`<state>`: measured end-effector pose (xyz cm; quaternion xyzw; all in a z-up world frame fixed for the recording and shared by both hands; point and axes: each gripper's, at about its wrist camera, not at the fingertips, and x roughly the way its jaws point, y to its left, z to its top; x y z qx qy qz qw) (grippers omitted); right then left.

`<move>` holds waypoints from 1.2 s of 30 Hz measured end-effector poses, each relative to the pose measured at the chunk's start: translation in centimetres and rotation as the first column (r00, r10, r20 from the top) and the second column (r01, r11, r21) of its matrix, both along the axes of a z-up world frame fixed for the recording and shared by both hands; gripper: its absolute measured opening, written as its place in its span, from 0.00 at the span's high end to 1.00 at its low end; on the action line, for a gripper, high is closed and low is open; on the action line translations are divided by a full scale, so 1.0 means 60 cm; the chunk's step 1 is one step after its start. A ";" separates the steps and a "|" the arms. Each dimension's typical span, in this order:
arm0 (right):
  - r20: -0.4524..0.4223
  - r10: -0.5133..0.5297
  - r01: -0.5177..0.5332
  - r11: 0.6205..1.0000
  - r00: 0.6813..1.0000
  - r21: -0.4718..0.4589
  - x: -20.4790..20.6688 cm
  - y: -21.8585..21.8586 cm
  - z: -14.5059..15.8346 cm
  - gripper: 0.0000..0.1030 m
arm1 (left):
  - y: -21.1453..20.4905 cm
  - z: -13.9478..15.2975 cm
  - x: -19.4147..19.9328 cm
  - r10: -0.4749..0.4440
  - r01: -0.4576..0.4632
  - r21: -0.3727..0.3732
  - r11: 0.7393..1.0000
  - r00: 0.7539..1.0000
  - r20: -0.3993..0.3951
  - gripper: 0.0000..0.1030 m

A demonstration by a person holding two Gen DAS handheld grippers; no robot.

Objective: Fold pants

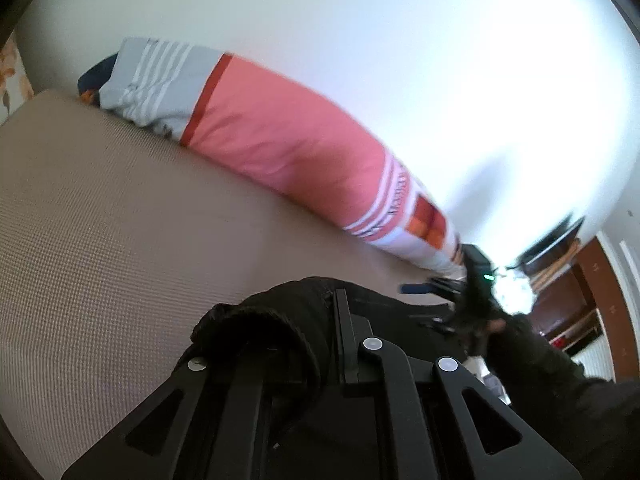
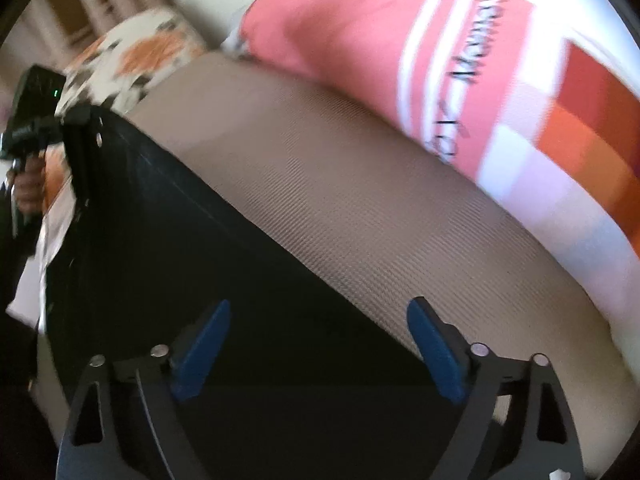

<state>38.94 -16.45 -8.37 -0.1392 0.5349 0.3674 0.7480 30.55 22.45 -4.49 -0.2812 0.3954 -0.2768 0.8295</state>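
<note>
From the left wrist camera, the left gripper point(image 1: 320, 344) is clamped on a bunched fold of the black pants point(image 1: 276, 320), the dark cloth draped over and between its fingers so that the fingertips are mostly hidden. The pants lie at the near edge of a beige textured mattress point(image 1: 100, 220). Beyond them a long pink pillow point(image 1: 288, 140) with grey and white striped ends lies along the white wall point(image 1: 400, 40). To the right, the right gripper point(image 1: 448, 292) shows blurred above the pants, with a blue pad visible.

From the right wrist camera, the right gripper point(image 2: 320, 344) stands with its jaws wide apart, the blue pads point(image 2: 202, 348) on either side holding nothing. Below it the pants point(image 2: 180, 220) spread flat in a long dark band across the mattress point(image 2: 340, 200). At the far left end of the band, the left gripper point(image 2: 76, 140) holds the cloth's edge. The pink pillow point(image 2: 340, 32) lies along the far side, and a flowered cloth point(image 2: 132, 52) shows beyond the mattress corner.
</note>
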 end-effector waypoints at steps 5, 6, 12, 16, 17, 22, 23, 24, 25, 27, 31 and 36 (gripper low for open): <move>-0.092 0.149 -0.152 0.988 0.985 -0.020 0.025 0.003 -0.016 0.37 | 0.011 0.020 -0.024 0.019 -0.019 0.001 1.000 1.000 0.017 0.91; -0.111 0.176 -0.181 0.983 0.978 -0.033 0.027 0.001 -0.020 0.40 | 0.010 0.021 -0.025 0.021 -0.021 0.003 1.000 1.000 0.015 0.91; -0.164 0.216 -0.235 0.966 0.962 -0.104 0.038 -0.030 -0.038 0.55 | 0.000 0.023 -0.027 0.033 -0.034 0.050 0.998 0.999 0.013 0.91; -0.174 0.208 -0.230 0.966 0.963 -0.116 0.035 -0.042 -0.049 0.66 | -0.005 0.020 -0.026 0.042 -0.042 0.067 0.997 0.999 0.007 0.91; -0.170 0.211 -0.232 0.965 0.963 -0.118 0.033 -0.039 -0.051 0.76 | -0.005 0.020 -0.026 0.041 -0.042 0.068 0.997 0.999 0.006 0.91; -0.016 0.194 -0.193 0.962 0.981 -0.194 -0.014 -0.021 -0.037 0.92 | -0.014 0.020 -0.025 0.049 -0.050 0.116 0.992 0.999 0.006 0.91; 0.018 0.175 -0.168 0.965 0.984 -0.204 -0.026 -0.018 -0.031 0.93 | -0.013 0.018 -0.023 0.053 -0.053 0.117 0.992 0.999 0.003 0.91; 0.073 0.149 -0.130 0.967 0.986 -0.219 -0.045 -0.017 -0.018 0.93 | -0.013 0.017 -0.023 0.058 -0.057 0.121 0.991 0.998 -0.002 0.91; 0.112 0.134 -0.106 0.968 0.985 -0.228 -0.059 -0.016 -0.009 0.93 | -0.013 0.018 -0.024 0.063 -0.062 0.132 0.989 0.998 -0.001 0.91; 0.215 0.076 -0.022 0.969 0.974 -0.246 -0.099 -0.015 0.022 0.93 | -0.012 0.024 -0.031 0.058 -0.058 0.140 0.988 0.998 0.002 0.91; 0.351 0.023 0.072 0.964 0.936 -0.256 -0.191 -0.014 0.084 0.93 | -0.007 0.049 -0.067 0.034 -0.038 0.155 0.987 0.999 0.030 0.91; 0.409 -0.025 0.134 0.961 0.912 -0.242 -0.302 -0.061 0.148 0.93 | -0.001 0.073 -0.147 -0.027 0.018 0.170 0.985 0.999 0.047 0.91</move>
